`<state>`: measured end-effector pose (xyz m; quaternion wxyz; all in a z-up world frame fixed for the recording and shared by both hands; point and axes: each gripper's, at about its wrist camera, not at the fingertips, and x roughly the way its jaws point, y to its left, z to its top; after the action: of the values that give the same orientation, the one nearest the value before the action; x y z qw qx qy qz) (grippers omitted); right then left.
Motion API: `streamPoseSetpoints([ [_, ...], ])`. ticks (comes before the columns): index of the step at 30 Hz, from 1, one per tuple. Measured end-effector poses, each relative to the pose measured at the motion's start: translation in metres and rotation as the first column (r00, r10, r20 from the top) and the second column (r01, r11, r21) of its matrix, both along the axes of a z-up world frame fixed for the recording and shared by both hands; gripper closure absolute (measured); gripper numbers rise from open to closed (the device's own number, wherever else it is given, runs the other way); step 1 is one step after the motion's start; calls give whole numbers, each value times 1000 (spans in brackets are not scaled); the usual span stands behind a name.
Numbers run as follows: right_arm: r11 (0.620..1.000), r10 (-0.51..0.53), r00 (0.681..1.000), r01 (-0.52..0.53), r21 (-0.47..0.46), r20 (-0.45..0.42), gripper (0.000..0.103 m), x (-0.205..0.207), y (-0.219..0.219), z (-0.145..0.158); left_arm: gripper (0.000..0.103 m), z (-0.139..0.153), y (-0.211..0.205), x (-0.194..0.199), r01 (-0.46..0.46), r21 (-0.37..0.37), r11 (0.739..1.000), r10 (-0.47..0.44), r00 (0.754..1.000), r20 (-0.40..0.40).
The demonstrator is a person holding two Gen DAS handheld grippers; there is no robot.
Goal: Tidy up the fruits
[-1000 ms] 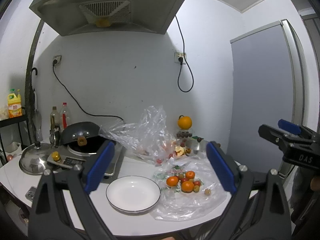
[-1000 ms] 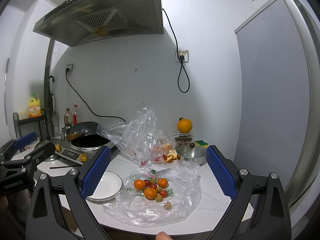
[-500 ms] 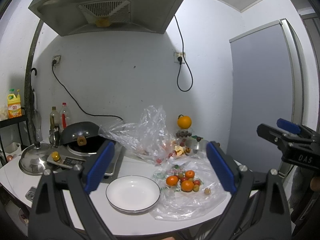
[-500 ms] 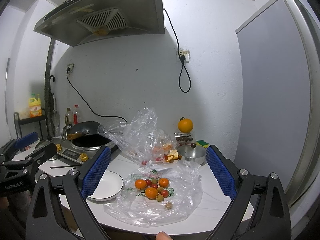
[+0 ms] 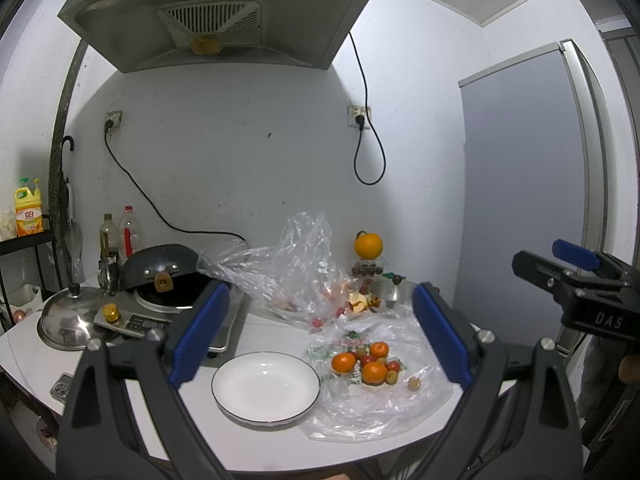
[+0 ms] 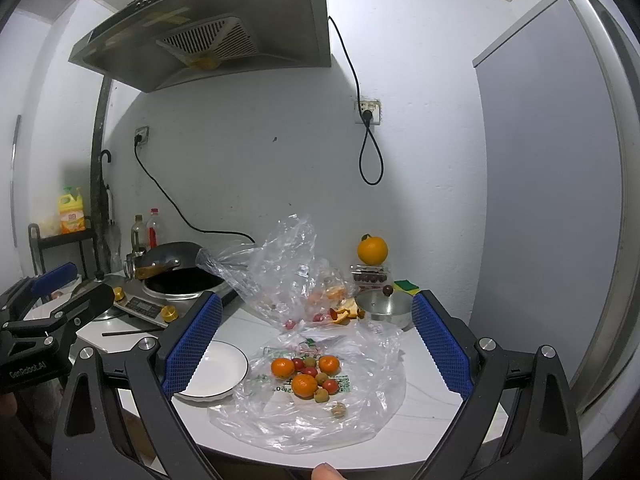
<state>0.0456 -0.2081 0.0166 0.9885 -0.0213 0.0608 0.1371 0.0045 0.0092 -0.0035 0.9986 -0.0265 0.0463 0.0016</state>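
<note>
Both grippers spread wide, empty: left gripper [image 5: 320, 336], right gripper [image 6: 316, 340]. Fruit pile [image 6: 306, 378] on plastic bag [image 6: 360, 420] dead ahead of right, nearer than left. White plate [image 5: 266, 388] just left of pile.

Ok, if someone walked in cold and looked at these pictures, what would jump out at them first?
Probably the cluster of small oranges and tiny red and greenish fruits lying on the flattened plastic bag at the front of the white table, right beside an empty white plate. Next, the big orange perched on a box by the back wall, and the range hood looming overhead.
</note>
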Motion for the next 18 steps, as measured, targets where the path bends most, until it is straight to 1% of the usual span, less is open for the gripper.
streamPoseSetpoints([
  [18, 1000, 4, 1000, -4, -1, -6, 6, 1, 1, -3, 9, 1, -1, 3, 6, -3, 1000, -6, 1000, -3],
])
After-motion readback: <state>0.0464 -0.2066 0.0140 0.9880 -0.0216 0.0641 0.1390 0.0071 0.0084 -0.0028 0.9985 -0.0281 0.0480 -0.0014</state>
